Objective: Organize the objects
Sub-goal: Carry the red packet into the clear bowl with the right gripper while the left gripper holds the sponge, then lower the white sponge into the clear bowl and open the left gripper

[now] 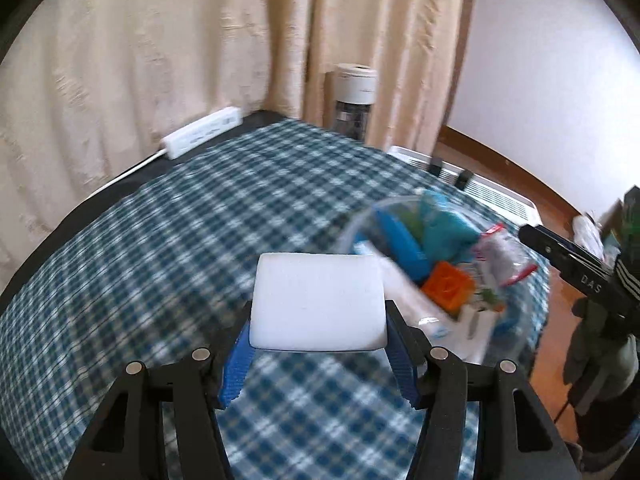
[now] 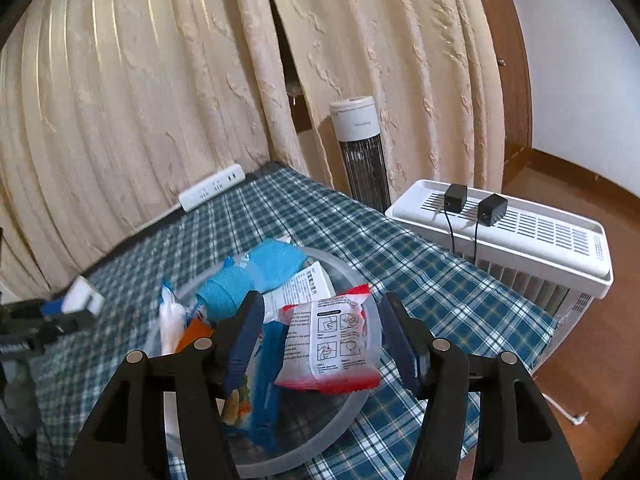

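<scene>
Left wrist view: left gripper (image 1: 318, 336) pinches the sponge (image 1: 318, 306); right gripper (image 2: 320, 340), spread, straddles the packet (image 2: 332, 344) — bowl (image 2: 360, 280) ahead looks crowded, so the sponge could slide off.

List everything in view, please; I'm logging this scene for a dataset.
White block: 1, white, clamped in left gripper above the cloth.
Clear bowl: 1, transparent, on checked tablecloth.
Red-edged packet: 1, white and red, in bowl, between right gripper's fingers.
Blue wrap: 1, blue, in bowl.
Orange cube: 1, orange, in bowl.
Power strip: 1, white, table's far edge.
Tower fan: 1, white, floor.
Left gripper: 1, black.
Right gripper: 1, black.
</scene>
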The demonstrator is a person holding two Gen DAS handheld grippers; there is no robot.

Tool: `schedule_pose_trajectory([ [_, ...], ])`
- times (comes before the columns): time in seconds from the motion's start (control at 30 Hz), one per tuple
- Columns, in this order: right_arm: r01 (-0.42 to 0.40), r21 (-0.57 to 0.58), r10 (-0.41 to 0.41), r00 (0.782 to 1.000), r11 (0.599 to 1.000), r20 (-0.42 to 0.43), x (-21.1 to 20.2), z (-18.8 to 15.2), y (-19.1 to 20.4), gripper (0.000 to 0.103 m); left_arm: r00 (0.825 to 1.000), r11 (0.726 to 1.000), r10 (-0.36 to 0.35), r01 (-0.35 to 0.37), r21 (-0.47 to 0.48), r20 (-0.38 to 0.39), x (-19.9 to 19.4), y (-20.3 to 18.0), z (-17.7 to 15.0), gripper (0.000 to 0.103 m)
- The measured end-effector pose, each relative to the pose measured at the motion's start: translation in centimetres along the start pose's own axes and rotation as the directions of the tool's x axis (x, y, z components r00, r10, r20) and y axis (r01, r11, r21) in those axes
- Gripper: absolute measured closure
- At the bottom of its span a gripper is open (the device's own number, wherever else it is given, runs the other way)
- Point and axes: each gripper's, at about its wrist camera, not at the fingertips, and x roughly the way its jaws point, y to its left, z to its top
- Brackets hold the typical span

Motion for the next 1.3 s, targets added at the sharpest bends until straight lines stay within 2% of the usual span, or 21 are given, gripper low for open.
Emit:
schedule_pose_trajectory([
  [0.2,-0.025,0.023,0.025,1.0,0.999,0.016,-1.0,0.1,-1.4,0.041,0.998,0.996,-0.062,0.062,0.07,-0.014,0.7,-4.2,1.3,0.04],
  [0.53,-0.025,0.092,0.022,0.999,0.995,0.037,-1.6,0.2,-4.9,0.038,0.976,0.96,-0.198,0.212,0.185,-0.091,3.0,-11.1,1.7,0.04],
  [0.7,-0.019,0.118,0.015,0.999,0.993,0.035,-1.4,0.0,-6.3,0.038,0.97,0.948,-0.204,0.23,0.221,-0.133,4.7,-13.0,1.5,0.04],
  [0.93,-0.019,0.139,0.016,1.0,0.99,0.02,-0.9,-0.2,-7.2,0.038,0.971,0.951,-0.187,0.216,0.221,-0.145,6.5,-13.0,1.8,0.039],
  [1.0,-0.019,0.139,0.017,1.0,0.99,0.021,-0.9,-0.2,-7.2,0.038,0.97,0.947,-0.197,0.226,0.229,-0.145,6.5,-13.0,1.7,0.036],
  [1.17,-0.018,0.135,0.015,1.0,0.991,0.023,-0.9,-0.2,-7.2,0.038,0.961,0.931,-0.233,0.264,0.25,-0.149,6.1,-13.6,1.3,0.012],
  [1.3,-0.018,0.129,0.014,1.0,0.991,0.028,-1.0,-0.1,-6.8,0.038,0.965,0.933,-0.223,0.253,0.256,-0.138,5.7,-13.6,1.0,0.01],
])
